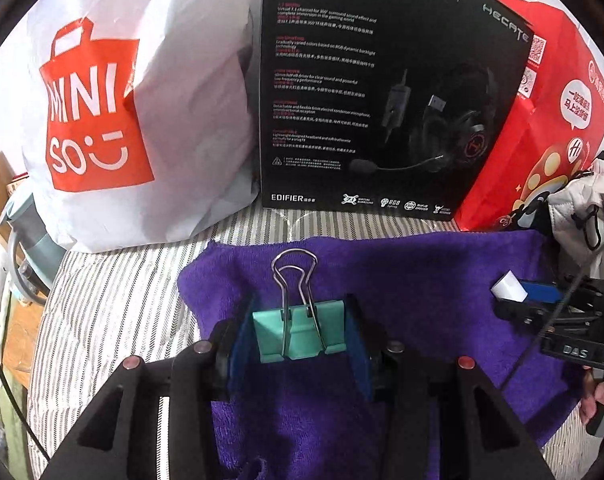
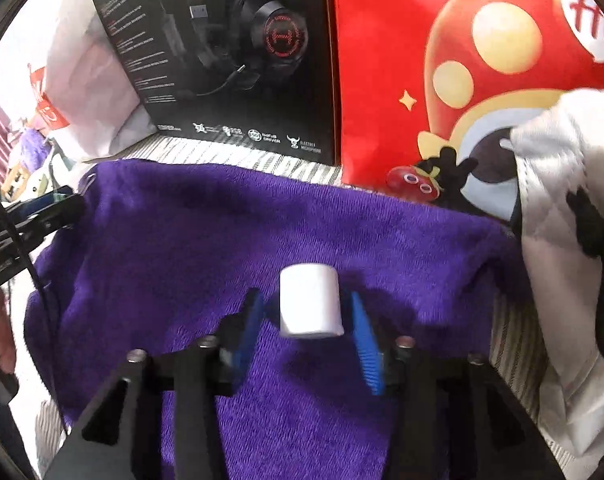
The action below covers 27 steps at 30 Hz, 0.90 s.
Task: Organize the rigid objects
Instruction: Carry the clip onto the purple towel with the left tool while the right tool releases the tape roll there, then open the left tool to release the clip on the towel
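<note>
On the left, a green binder clip (image 1: 298, 334) is clamped between the blue pads of the left gripper (image 1: 300, 336), its wire handles pointing away toward the far side. It is held low over the purple towel (image 1: 401, 280); whether it already rests on the cloth cannot be told, so this piece is judged not yet set down.

Further right, a small white cylinder (image 2: 310, 306) stands between the fingers of the right gripper (image 2: 307, 320). The blue pads (image 2: 365, 344) are seen spread apart from its sides with a gap on each, so the grip is released and the cylinder seems to rest on the towel, near its middle-right part. This placement is judged done or all but done.

Behind the towel, from left to right, a white shopping bag (image 1: 142, 100), a black headset box (image 1: 381, 92) and a red bag (image 2: 461, 60) are lined up along the far edge.

What is left, as far as can be judged: the clip to be put down beside the cylinder and the grippers drawn away. No other loose pieces are seen on the towel
</note>
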Each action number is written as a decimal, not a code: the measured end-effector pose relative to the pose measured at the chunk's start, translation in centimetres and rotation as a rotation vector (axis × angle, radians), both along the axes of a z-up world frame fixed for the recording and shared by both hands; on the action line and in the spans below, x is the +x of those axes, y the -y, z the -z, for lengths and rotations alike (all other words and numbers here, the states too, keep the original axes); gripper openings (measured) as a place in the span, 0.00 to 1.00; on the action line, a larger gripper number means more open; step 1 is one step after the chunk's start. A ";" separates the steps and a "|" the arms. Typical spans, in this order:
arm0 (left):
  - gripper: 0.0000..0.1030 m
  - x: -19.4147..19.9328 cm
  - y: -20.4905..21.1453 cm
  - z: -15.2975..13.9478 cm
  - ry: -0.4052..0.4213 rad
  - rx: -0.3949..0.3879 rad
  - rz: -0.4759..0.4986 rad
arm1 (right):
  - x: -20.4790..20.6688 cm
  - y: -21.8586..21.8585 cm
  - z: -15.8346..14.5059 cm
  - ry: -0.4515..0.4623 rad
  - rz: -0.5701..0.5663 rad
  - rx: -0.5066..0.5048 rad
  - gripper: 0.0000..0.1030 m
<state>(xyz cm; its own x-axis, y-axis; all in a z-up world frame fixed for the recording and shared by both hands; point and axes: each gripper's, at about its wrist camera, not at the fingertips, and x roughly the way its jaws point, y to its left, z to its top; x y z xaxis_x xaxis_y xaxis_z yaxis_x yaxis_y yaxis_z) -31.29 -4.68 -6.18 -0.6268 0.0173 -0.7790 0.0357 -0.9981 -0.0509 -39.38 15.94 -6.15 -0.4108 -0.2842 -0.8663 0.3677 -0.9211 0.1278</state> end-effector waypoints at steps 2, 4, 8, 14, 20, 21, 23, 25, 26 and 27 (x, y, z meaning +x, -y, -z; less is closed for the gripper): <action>0.40 -0.3 0.0 0.2 0.009 0.005 0.000 | 0.6 -0.6 -0.4 0.004 0.015 0.005 0.46; 0.40 -0.6 -0.3 0.4 0.022 -0.005 0.005 | 1.7 -1.3 -1.3 -0.013 0.018 -0.012 0.46; 0.40 -1.3 -0.8 1.2 0.060 0.000 0.001 | 4.4 -2.4 -3.0 -0.039 0.023 0.000 0.46; 0.40 -1.5 -1.4 2.7 0.115 -0.035 0.001 | 8.5 -4.3 -5.3 -0.062 0.033 -0.024 0.48; 0.40 -1.4 -1.8 3.0 0.153 -0.079 0.006 | 13.3 -6.2 -6.4 -0.068 0.039 -0.019 0.51; 0.41 -1.3 -1.9 3.0 0.156 -0.083 0.004 | 14.1 -6.8 -6.5 -0.064 0.046 -0.011 0.52; 0.41 -0.8 -1.9 2.8 0.156 -0.085 0.003 | 15.2 -7.3 -6.3 -0.059 0.067 -0.002 0.52; 0.41 -0.2 -1.8 2.6 0.155 -0.076 0.004 | 16.5 -8.2 -6.3 -0.051 0.086 -0.013 0.52; 0.41 0.1 -1.7 2.5 0.155 -0.070 0.003 | 17.2 -8.7 -6.3 -0.046 0.101 -0.020 0.52; 0.42 0.8 -1.6 2.2 0.152 -0.061 -0.001 | 17.5 -8.8 -6.3 -0.040 0.108 -0.026 0.52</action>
